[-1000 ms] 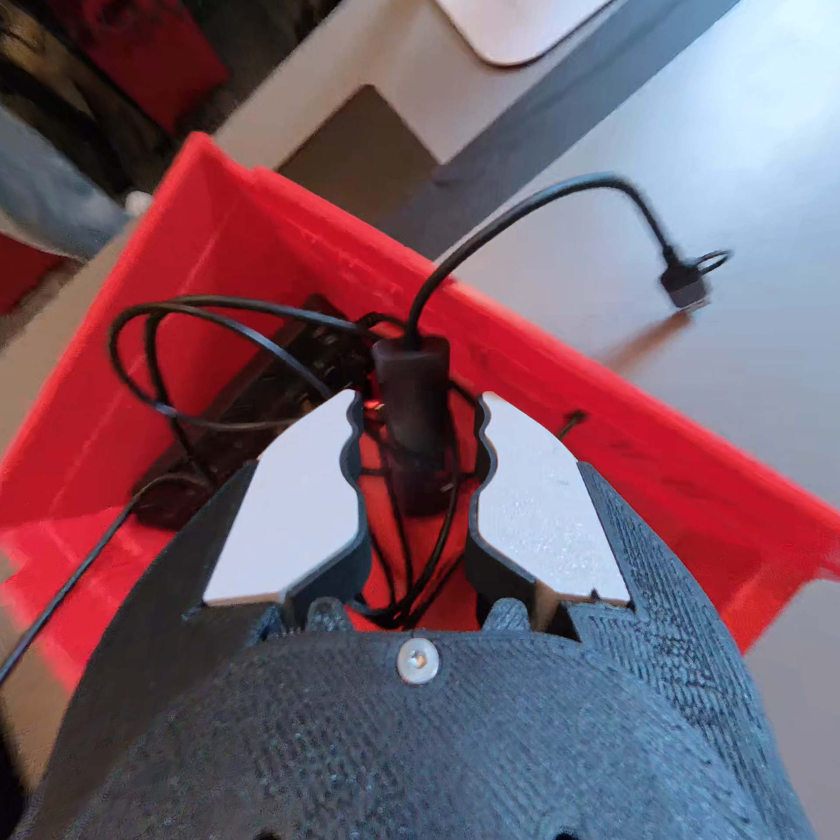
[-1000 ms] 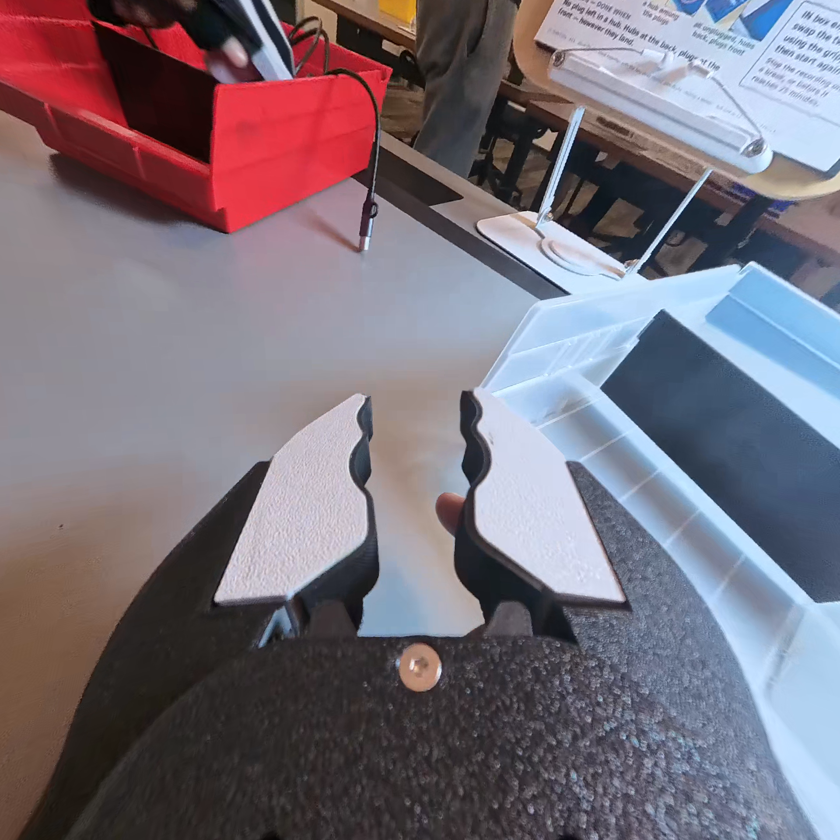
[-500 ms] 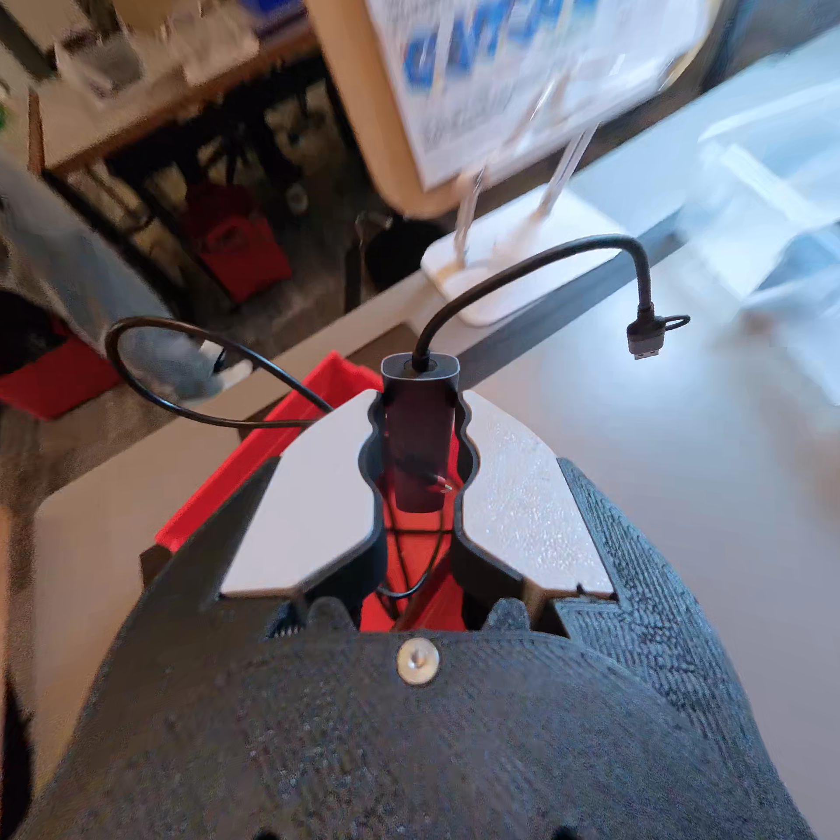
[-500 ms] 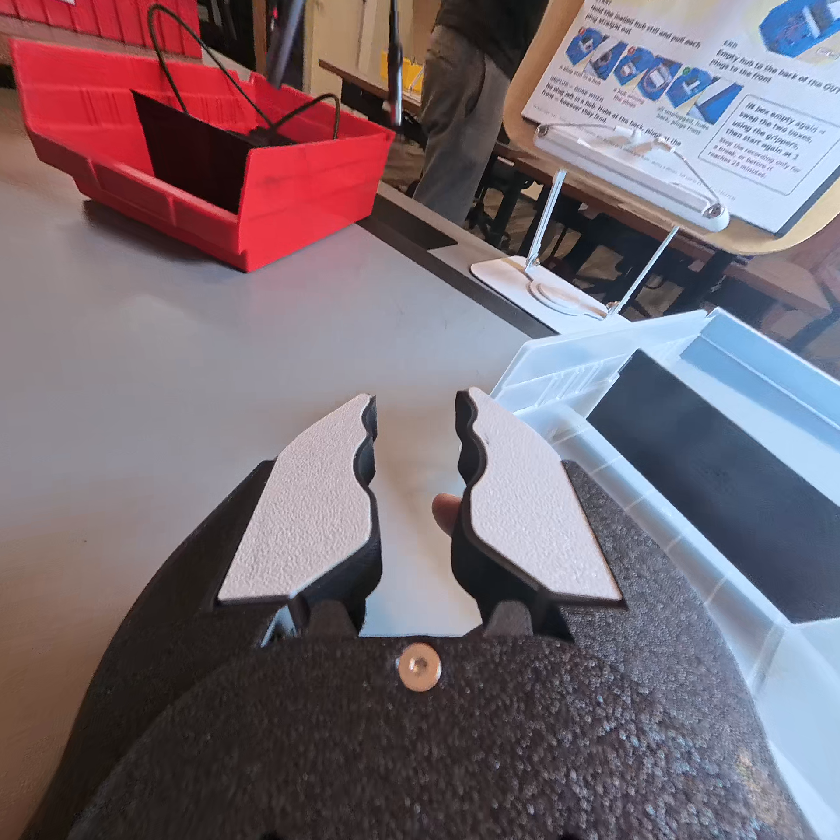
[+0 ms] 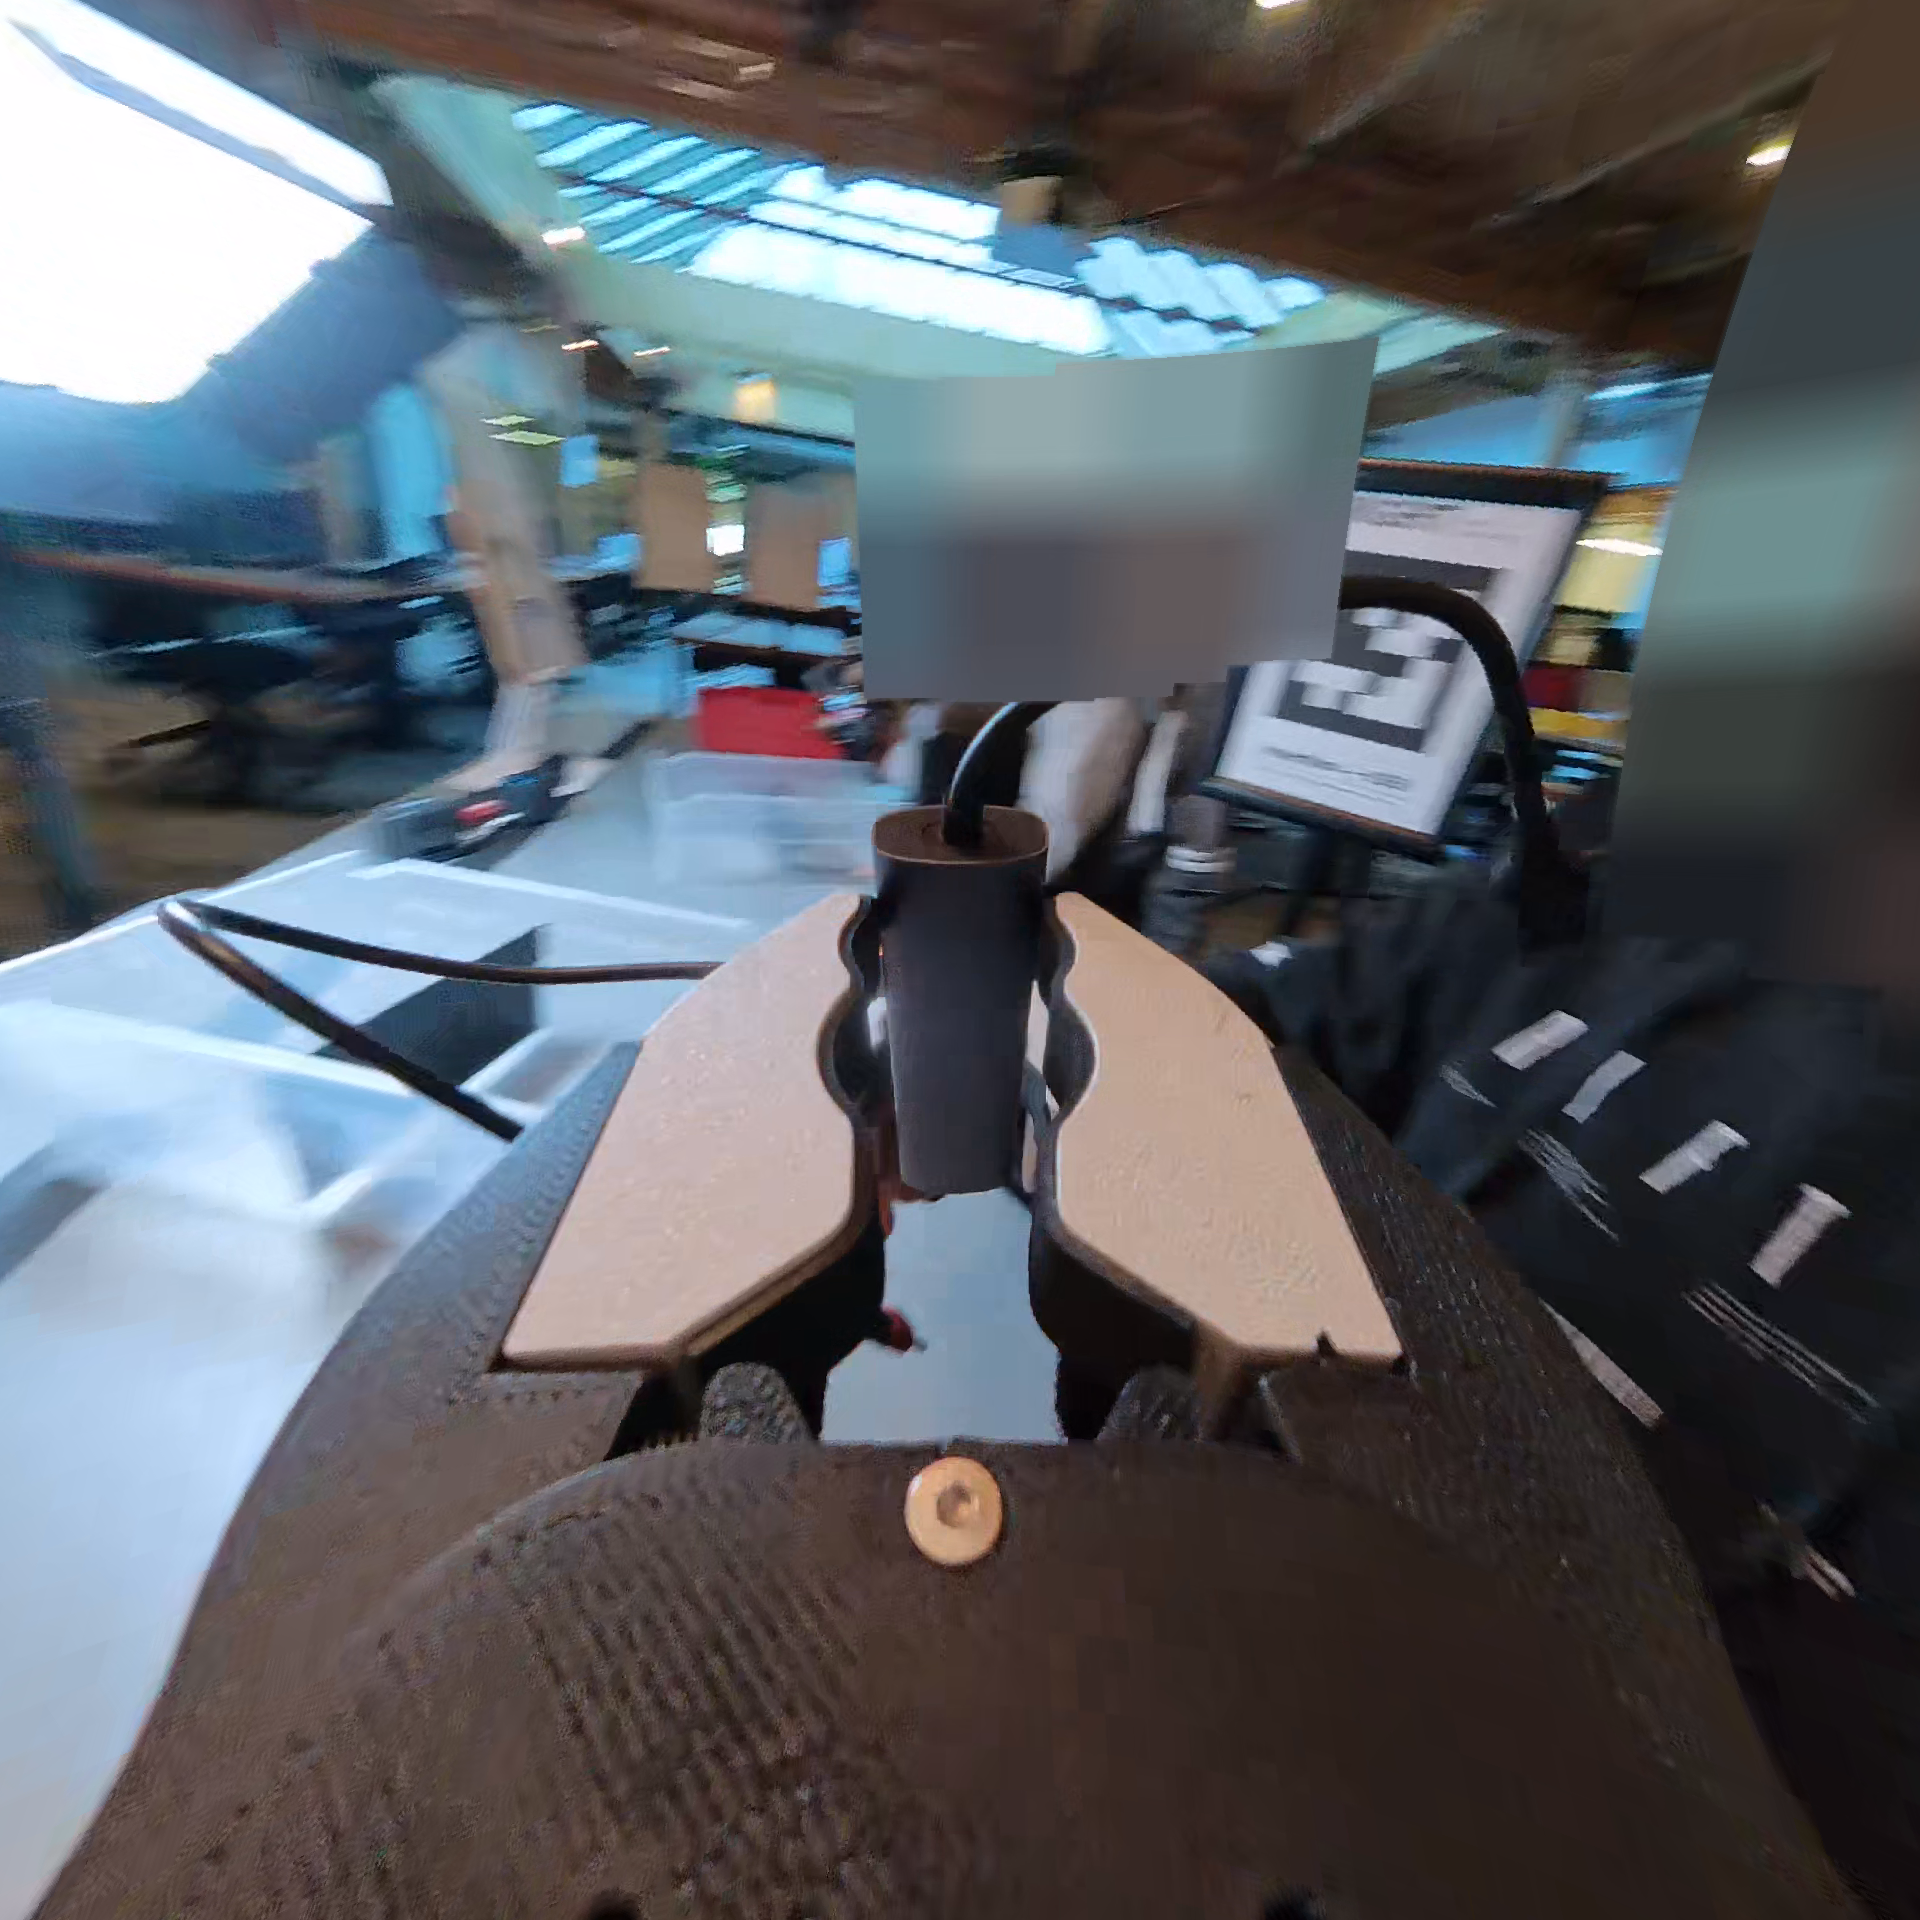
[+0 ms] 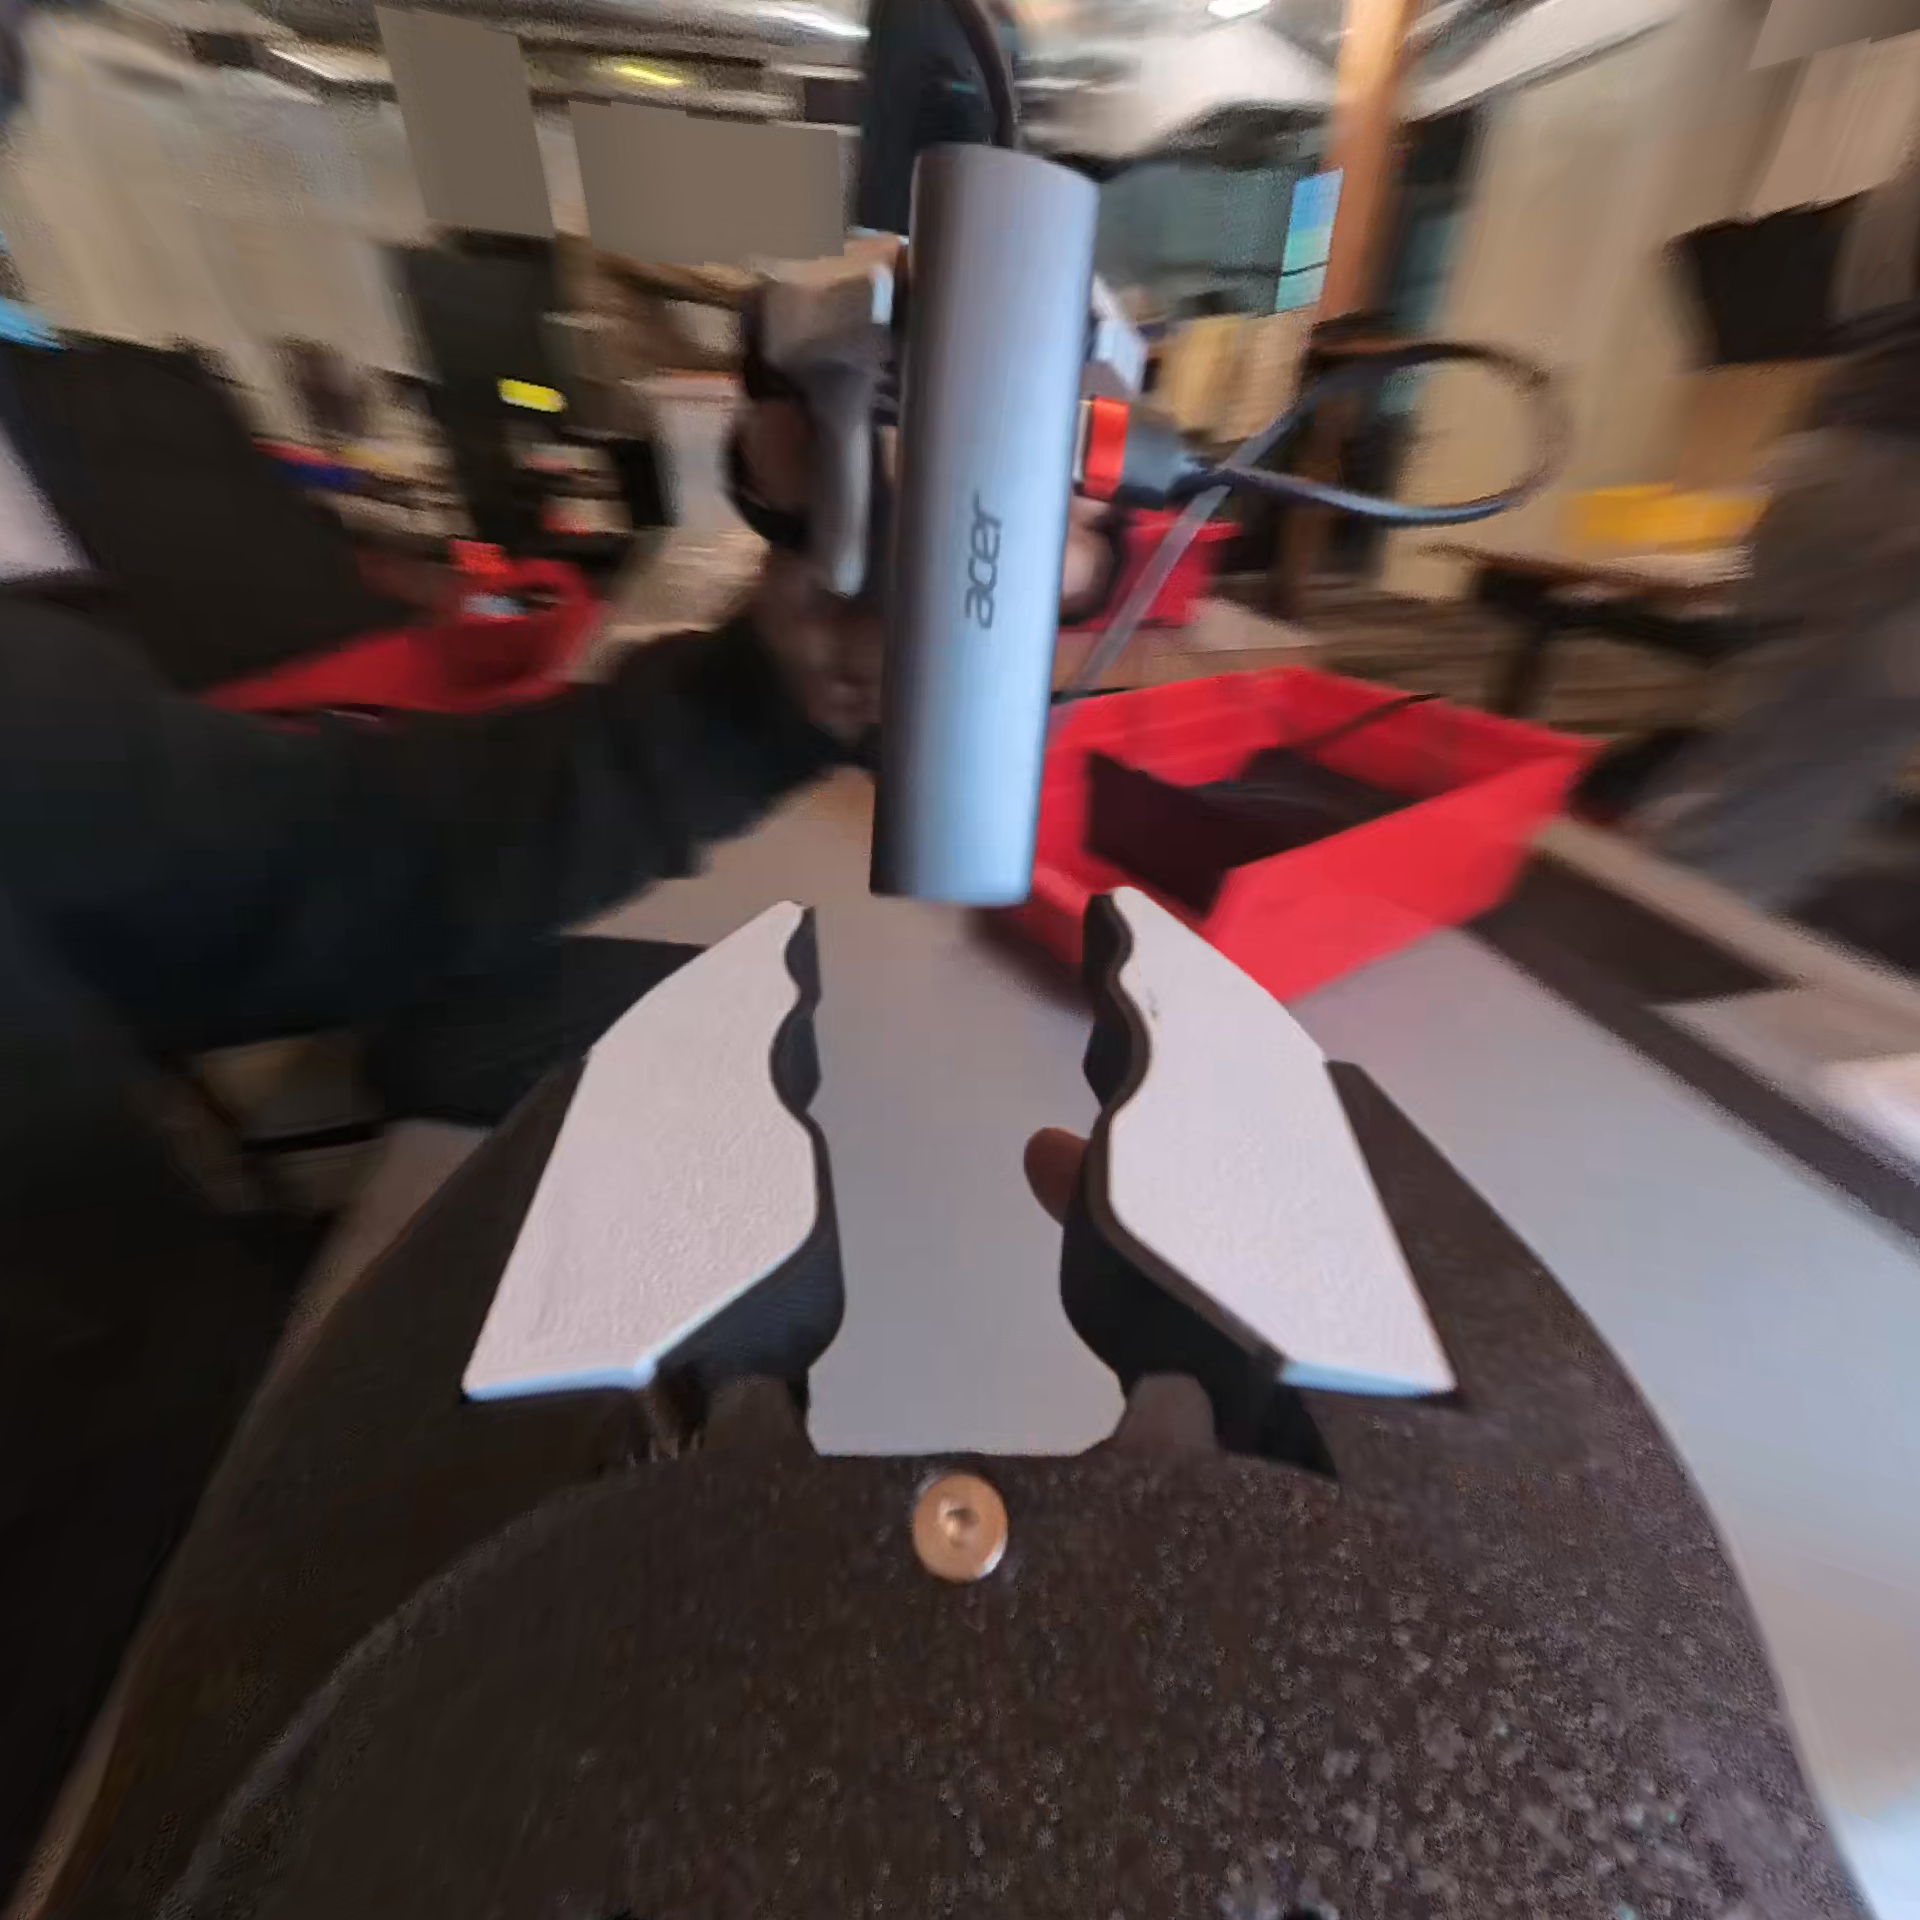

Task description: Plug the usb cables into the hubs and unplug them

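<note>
My left gripper (image 5: 956, 920) is shut on a dark grey USB hub (image 5: 956, 1029) and holds it upright in the air. A thick black cable (image 5: 982, 774) leaves the hub's top, and a thin black cable (image 5: 416, 966) trails off to the left. In the right wrist view the same hub (image 6: 977, 520) hangs upright just beyond my open, empty right gripper (image 6: 951, 925). The left gripper (image 6: 821, 436) clamps the hub from behind. A black cable with a red plug (image 6: 1107, 447) sits in the hub's right side.
A red bin (image 6: 1330, 914) with a dark insert and cables stands on the grey table (image 6: 1455, 1091) behind the hub. A clear plastic bin (image 5: 208, 1039) lies to the left. A person's black sleeve (image 6: 312, 779) crosses the left. A sign stand (image 5: 1382, 717) is behind. The tips of one gripper are about 9 cm away from the tips of the other.
My left gripper closed on the hub, lifted it out of the red bin and swung it up in front of the right gripper. My right gripper turned toward it and opened wider.
</note>
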A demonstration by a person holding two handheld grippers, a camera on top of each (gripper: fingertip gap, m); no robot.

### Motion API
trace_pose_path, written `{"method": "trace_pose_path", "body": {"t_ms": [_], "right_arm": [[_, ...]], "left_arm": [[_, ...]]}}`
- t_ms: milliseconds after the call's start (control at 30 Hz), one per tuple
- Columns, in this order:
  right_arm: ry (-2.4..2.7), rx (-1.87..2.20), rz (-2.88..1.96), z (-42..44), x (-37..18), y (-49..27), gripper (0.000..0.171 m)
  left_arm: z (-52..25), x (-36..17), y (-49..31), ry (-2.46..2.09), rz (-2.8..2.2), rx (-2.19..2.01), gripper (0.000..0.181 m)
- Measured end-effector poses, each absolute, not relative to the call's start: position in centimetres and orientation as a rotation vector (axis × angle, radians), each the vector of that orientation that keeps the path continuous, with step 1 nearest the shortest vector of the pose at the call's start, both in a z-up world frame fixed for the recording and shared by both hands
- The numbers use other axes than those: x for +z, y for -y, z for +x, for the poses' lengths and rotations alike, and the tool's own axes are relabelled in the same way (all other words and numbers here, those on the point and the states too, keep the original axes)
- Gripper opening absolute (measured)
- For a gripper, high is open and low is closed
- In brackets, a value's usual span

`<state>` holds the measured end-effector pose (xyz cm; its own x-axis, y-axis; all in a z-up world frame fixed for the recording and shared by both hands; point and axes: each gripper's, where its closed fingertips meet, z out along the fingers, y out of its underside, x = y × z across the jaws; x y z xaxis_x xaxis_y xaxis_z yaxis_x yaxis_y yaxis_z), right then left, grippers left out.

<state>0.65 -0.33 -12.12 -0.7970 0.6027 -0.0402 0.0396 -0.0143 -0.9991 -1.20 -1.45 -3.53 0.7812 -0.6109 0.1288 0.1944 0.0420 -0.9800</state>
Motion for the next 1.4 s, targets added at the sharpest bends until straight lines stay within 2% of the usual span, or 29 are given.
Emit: {"method": "trace_pose_path", "body": {"t_ms": [67,100,133,200,267,400,533,600,700,833,1067,1233,1267,1333,1400], "right_arm": [[2.015,2.040,-0.627,2.6,-13.1,2.3,0.067],[2.052,2.082,-0.613,3.2,-13.5,3.0,0.067],[2.057,2.106,-0.596,3.4,-13.8,3.5,0.061],[2.026,2.175,-0.546,4.0,-13.9,4.3,0.030],[1.963,2.164,-0.584,3.3,-13.9,3.9,0.030],[1.629,1.980,-0.769,-0.3,-12.9,-0.3,0.029],[1.460,1.698,-0.814,-1.9,-12.7,-2.8,0.025],[1.487,1.608,-0.751,-1.8,-13.4,-2.0,0.024],[1.554,1.563,-0.740,-2.2,-15.1,-1.0,0.024],[1.685,1.477,-0.802,-2.7,-16.3,-2.0,0.026],[1.752,0.985,-0.496,-1.9,-14.0,-3.9,0.026],[1.921,0.568,-0.328,-3.1,-18.3,-2.8,0.032],[1.944,0.532,-0.313,-3.2,-19.3,-2.6,0.030],[1.947,0.451,-0.247,-3.2,-20.0,-2.8,0.007],[1.992,0.519,-0.257,-2.9,-20.1,-2.6,0.007]], "left_arm": [[1.0,-4.9,1.9,-0.471,-1.345,-0.761,0.029],[1.8,-5.5,2.1,-0.517,-1.338,-0.820,0.029],[2.4,-6.0,2.1,-0.543,-1.332,-0.872,0.029],[3.0,-6.6,2.1,-0.566,-1.317,-0.947,0.029],[2.4,-6.7,1.5,-0.495,-1.318,-0.955,0.028],[-1.1,-7.4,-0.7,-0.227,-1.366,-0.718,0.029],[-1.1,-9.7,-2.3,-0.237,-1.516,-0.419,0.042],[-1.5,-9.8,-3.3,-0.181,-1.524,-0.323,0.033],[-0.3,-10.5,-3.2,-0.236,-1.542,-0.397,0.018],[-1.6,-11.7,-2.8,-0.316,-1.671,-0.184,0.017],[-6.5,-16.5,-0.9,-0.520,-1.965,0.411,0.017],[-4.2,-18.9,-2.0,-0.801,-1.995,0.663,0.017],[-3.7,-19.2,-2.2,-0.856,-1.986,0.712,0.017],[-3.4,-20.1,-2.2,-0.917,-2.005,0.741,0.018],[-3.0,-20.1,-2.0,-0.916,-1.994,0.667,0.018]]}}
